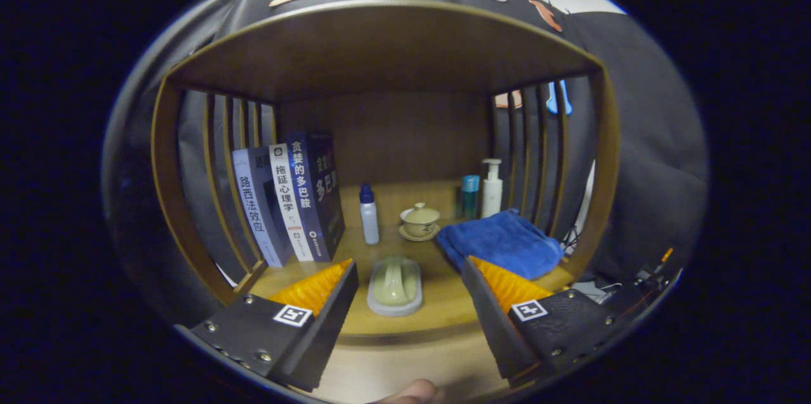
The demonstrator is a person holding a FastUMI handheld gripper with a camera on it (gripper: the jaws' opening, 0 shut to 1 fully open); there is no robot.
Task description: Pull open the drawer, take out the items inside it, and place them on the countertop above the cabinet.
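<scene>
My gripper (408, 265) is open, its fingers spread wide with nothing pressed between them. A pale green oblong item (394, 285) with a raised ridge on top lies on the wooden countertop (447, 306), near its front edge. It sits in the gap between my fingertips and touches neither one. The cabinet's front edge (405, 333) curves just below it. A person's fingertip (413, 391) shows beneath the fingers.
Several upright books (294, 201) stand at the left. Behind the green item are a white bottle with a blue cap (369, 215) and a lidded tea bowl on a saucer (419, 221). A teal bottle (469, 196), a white pump bottle (491, 189) and a folded blue towel (500, 242) are at the right. Slatted sides and a shelf roof enclose the space.
</scene>
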